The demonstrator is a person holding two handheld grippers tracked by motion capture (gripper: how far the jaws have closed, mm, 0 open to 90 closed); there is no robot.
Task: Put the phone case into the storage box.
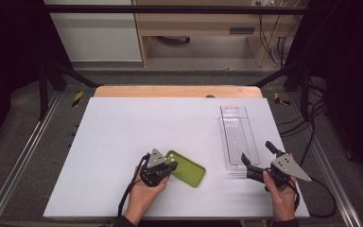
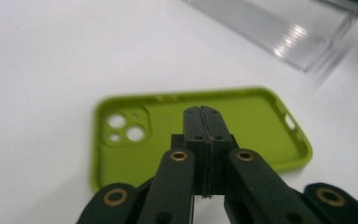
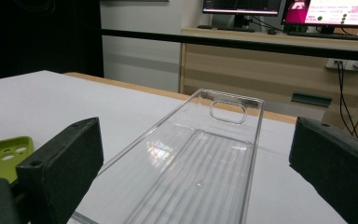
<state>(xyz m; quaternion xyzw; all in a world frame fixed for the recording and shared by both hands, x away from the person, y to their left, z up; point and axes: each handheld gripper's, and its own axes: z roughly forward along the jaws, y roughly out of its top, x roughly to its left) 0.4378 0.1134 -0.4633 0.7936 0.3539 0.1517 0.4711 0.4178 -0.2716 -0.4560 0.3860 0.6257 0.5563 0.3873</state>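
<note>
a white desk (image 1: 123, 142) carries two things: a lime green phone case (image 1: 187, 168) toward the near middle and a clear plastic tray (image 1: 237, 137) to its right, the two lying apart

the phone case lies flat with its open side up, raised rim showing all round. in the high view its long axis runs on a diagonal, from upper left to lower right. the camera cut-out end is the upper left one, next to the left claw (image 1: 169, 166). in the left gripper view the case (image 2: 251, 126) lies crosswise, cut-outs at the left and the plain end at the right

the left claw is clenched with nothing between its jaws; in its own view the two black jaws (image 2: 203, 121) meet along a thin seam and hang over the inside of the case. whether they touch the case cannot be told. the person's left hand (image 1: 144, 191) grips the body of that tool from below

the clear tray is long and narrow, its long axis running nearly straight away from the person, with a slot-shaped cut-out at the far end. its floor is ribbed lengthwise

the right claw (image 1: 257, 155) is released, jaws spread wide, held at the near end of the tray and pointing up and to the left. in the right gripper view the tray (image 3: 205, 158) stretches away between the two jaws, and a corner of the green case (image 3: 2, 154) shows at the left edge. the right hand (image 1: 281, 189) holds that tool near the desk's front right corner
</note>
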